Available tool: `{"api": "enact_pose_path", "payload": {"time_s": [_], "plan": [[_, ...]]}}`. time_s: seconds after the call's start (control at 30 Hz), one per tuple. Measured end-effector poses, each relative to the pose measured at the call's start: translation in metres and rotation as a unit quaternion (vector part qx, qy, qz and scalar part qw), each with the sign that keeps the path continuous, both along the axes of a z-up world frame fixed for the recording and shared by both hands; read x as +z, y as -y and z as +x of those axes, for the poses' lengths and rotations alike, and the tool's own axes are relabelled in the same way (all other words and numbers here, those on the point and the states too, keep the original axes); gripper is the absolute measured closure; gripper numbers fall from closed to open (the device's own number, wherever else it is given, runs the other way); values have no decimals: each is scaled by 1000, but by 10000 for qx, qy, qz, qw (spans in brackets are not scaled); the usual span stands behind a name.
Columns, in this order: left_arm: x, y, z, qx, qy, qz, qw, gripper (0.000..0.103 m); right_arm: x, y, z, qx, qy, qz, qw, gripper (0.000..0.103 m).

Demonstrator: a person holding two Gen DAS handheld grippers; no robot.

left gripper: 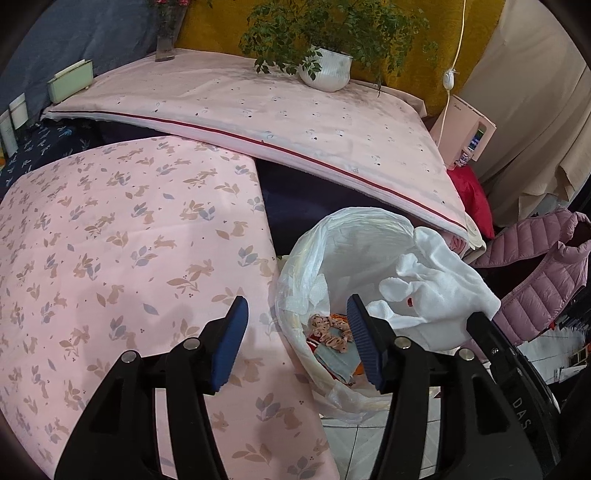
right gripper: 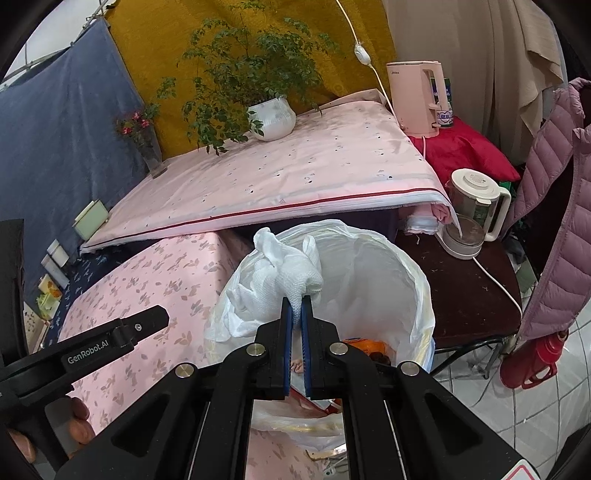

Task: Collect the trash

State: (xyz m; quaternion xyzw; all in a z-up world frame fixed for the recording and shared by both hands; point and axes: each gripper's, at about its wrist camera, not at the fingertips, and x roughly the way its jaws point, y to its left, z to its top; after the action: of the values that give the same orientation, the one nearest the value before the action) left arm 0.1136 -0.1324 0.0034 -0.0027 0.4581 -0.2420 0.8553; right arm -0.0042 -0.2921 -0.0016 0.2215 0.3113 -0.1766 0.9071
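Observation:
A bin lined with a white plastic bag (left gripper: 321, 240) (right gripper: 388, 251) stands on the floor against a table draped in pink bunny-print cloth (left gripper: 110, 240). Inside lie bits of trash (left gripper: 332, 328): a peach frilly piece, blue paper and something orange (right gripper: 365, 345). My right gripper (right gripper: 295, 308) is shut on a crumpled white paper towel (right gripper: 284, 277) (left gripper: 436, 280), which it holds above the bin's mouth. My left gripper (left gripper: 297, 306) is open with nothing between its blue pads; it hangs over the bin's near-left rim. Its black body (right gripper: 110, 332) and a hand show at the left of the right wrist view.
A higher pink-covered table (left gripper: 295, 110) carries a white plant pot (left gripper: 325, 70), a vase (left gripper: 168, 33) and a green box (left gripper: 70, 81). A pink kettle (right gripper: 417, 99), a blender jug (right gripper: 469, 210), a mauve puffer jacket (right gripper: 561, 221) and a red flask (right gripper: 535, 362) crowd the right side.

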Motion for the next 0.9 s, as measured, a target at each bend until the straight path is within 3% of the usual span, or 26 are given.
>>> {"api": "enact_pose_path", "payload": {"time_s": [0.4,0.63,0.7,0.8,0.9], "plan": [[4,-19,-7,218,288,300,9989,42,6,-12,8,175,-4,-85,9998,95],[5,-30,-18,325,383,494,9975,30,14,-23,11,366,-73,-228,9990,92],[4,-33,-20,354,402,550,9970,27,14,-25,10,412,-92,-240,9988,86],[1,-37,-26,410,482,661,9958,21,16,-28,7,447,-86,-198,9988,64],[-2,-40,-30,414,482,754,9951,19,18,-31,5,498,-130,-228,9984,60]]}}
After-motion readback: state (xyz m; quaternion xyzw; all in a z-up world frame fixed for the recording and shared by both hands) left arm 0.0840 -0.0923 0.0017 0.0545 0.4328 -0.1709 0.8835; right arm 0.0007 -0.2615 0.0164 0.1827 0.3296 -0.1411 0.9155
